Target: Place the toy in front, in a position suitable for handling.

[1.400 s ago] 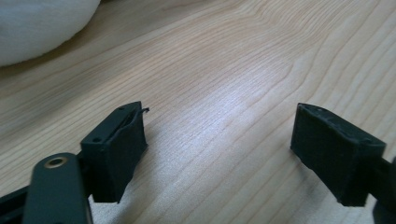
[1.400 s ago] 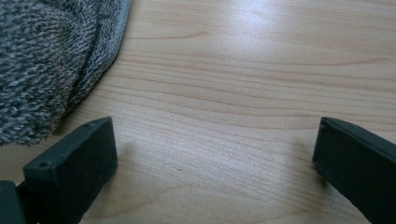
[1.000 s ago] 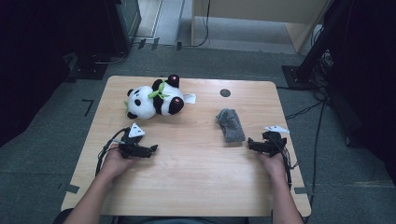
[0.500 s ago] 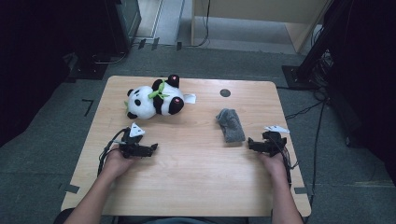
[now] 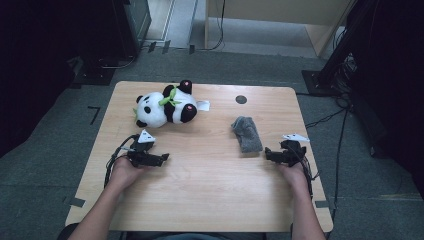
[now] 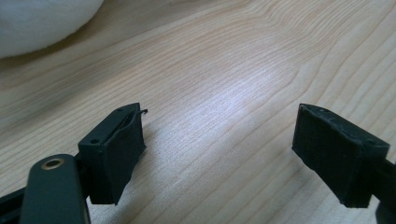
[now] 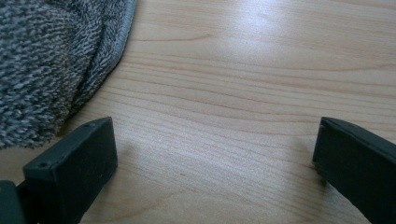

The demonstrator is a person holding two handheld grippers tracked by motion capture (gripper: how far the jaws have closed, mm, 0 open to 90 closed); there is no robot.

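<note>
Left gripper (image 5: 161,159): resting low on the tabletop (image 5: 210,190) at the near left, held in the person's left hand (image 5: 125,172); jaws spread wide apart, nothing between them but bare wood in the left gripper view (image 6: 219,140).
Right gripper (image 5: 268,153): resting on the tabletop at the near right, held in the right hand (image 5: 295,172); jaws likewise spread wide, grasping nothing, bare wood between them in the right gripper view (image 7: 215,158).
Grey cloth (image 5: 246,133): lying crumpled right of the tabletop's centre, just beside the right gripper on its far-left side; in the right gripper view (image 7: 51,60) fuzzy and mottled, with a stitched edge, close to one jaw, touching or not hard to tell.
Panda plush (image 5: 165,106): lying on its side at the far left of the tabletop, black and white with a green bit at the neck; beyond the left gripper and apart from it; pale blurred edge at the top left corner of the left gripper view (image 6: 42,18).
White tag (image 5: 202,105): flat on the wood, touching the panda plush's right side.
Dark round hole (image 5: 241,99): in the tabletop near the far edge, beyond the grey cloth.
Cables (image 5: 112,160): trailing from the left gripper toward the tabletop's left edge.
</note>
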